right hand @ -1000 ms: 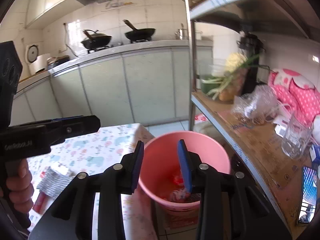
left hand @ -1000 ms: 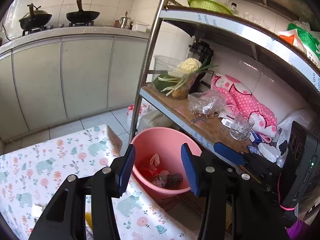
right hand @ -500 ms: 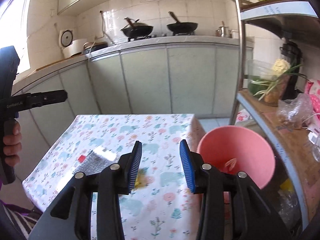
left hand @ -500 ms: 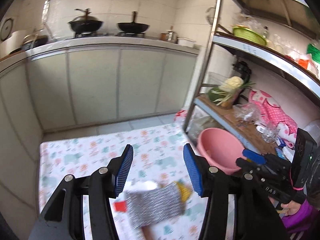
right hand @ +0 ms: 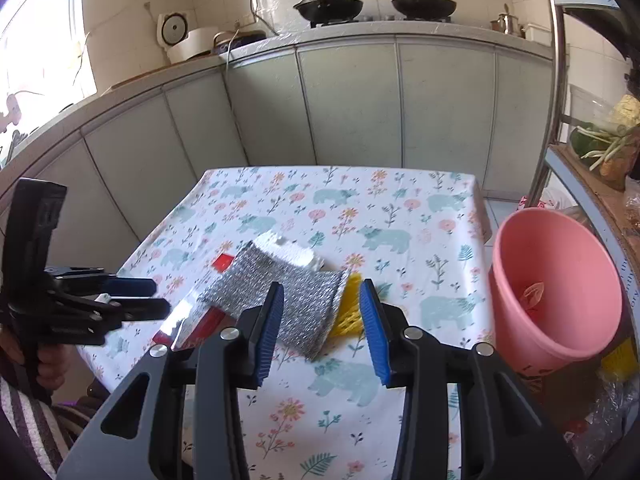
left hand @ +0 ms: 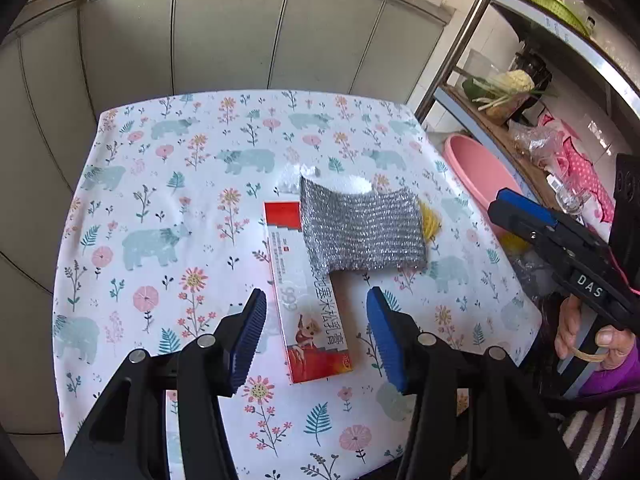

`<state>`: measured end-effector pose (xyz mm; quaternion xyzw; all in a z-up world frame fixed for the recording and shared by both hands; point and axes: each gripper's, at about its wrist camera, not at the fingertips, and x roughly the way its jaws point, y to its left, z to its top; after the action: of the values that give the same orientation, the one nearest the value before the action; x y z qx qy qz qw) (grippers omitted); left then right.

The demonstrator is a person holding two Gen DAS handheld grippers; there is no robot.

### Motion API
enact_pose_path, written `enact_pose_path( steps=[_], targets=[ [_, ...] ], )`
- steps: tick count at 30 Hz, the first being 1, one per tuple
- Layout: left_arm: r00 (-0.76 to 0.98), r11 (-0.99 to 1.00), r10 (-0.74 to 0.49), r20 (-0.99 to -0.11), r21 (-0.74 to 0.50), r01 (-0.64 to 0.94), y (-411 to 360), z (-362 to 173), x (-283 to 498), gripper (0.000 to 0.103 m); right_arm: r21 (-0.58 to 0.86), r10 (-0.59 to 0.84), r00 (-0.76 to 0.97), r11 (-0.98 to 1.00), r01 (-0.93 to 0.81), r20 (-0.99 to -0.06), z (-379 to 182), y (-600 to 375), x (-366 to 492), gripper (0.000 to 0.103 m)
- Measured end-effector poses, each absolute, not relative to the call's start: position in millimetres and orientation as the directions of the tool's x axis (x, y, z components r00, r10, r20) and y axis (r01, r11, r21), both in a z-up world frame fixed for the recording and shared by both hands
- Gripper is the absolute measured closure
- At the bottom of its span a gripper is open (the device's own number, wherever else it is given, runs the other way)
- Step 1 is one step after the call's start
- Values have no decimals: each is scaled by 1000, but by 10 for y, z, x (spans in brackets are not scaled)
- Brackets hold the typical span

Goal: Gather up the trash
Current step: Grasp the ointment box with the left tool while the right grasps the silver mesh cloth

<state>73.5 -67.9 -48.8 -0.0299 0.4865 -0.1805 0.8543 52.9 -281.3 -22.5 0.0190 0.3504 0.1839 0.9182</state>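
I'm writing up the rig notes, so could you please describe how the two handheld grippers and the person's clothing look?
Both the left gripper and the right gripper have black angular frames with silver rivets and ribbed blue pads. The right gripper's body bears white "DAS" lettering and a thin pink cord. The person wears a purple sleeve and striped dark-and-white fabric.

Scouring pad [left hand: 362, 232] overlaps box [left hand: 308, 300] on table [left hand: 160, 208]; bucket [right hand: 556, 288] right of table.

Black grippers [left hand: 316, 332]; blue ribbed pads [left hand: 250, 336]
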Motion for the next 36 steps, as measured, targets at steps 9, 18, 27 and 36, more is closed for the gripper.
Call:
enact_pose_path(
  steps=[9,18,27,36],
  targets=[
    [421,952,-265,-867,-166,257,-796,-712,837,52,162,405,618,897,-410,-674,-341,-2646,507,63],
    [409,955,-258,-875,-168,243,-764,-779,884,52,118,405,529,861,-494,-745,-538,-2374,553,62],
    [403,956,-256,-879,-169,241,-767,-842,932,51,108,390,526,866,-487,-756,-585,-2345,588,62],
    [401,956,-268,-876,-188,228,-704,-885,966,57,105,377,518,871,-479,-768,-624,-2330,614,62]
  ],
)
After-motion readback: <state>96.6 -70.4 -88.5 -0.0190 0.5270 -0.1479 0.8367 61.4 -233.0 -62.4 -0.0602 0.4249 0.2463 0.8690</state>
